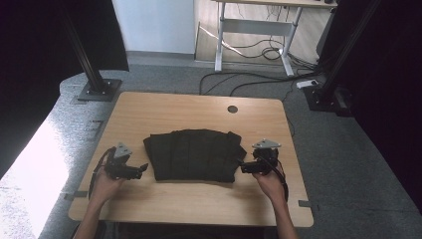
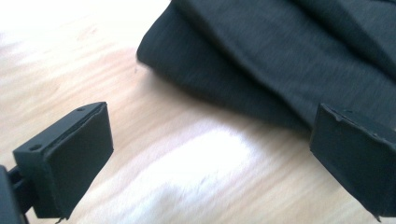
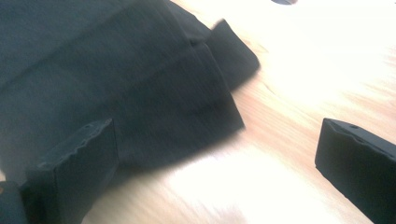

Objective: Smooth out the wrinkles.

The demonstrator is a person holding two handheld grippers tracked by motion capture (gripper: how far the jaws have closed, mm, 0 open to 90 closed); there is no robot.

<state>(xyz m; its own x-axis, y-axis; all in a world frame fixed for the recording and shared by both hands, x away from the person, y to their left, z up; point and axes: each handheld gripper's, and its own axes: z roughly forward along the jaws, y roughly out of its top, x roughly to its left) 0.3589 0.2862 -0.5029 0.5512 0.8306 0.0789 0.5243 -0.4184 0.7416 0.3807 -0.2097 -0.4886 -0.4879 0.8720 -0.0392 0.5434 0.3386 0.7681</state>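
High view: a folded black fabric garment (image 1: 193,154) lies mid-table on the light wooden table (image 1: 199,199), left gripper (image 1: 142,168) and right gripper (image 1: 245,168) flanking its ends. Left gripper view: jaws spread wide, nothing held, cloth edge just ahead. Right gripper view: jaws released too, one over the cloth. Looks like the approach; next, each needs to pinch an edge.

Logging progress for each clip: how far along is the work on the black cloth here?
Done: the black cloth already lies in a folded, layered pile mid-table, though whether more folds are intended cannot be told. In hand: nothing is gripped. The left gripper and right gripper sit open at the cloth's two sides, jaws pointing inward. Left: probably closing on the edges for another fold or a lift.
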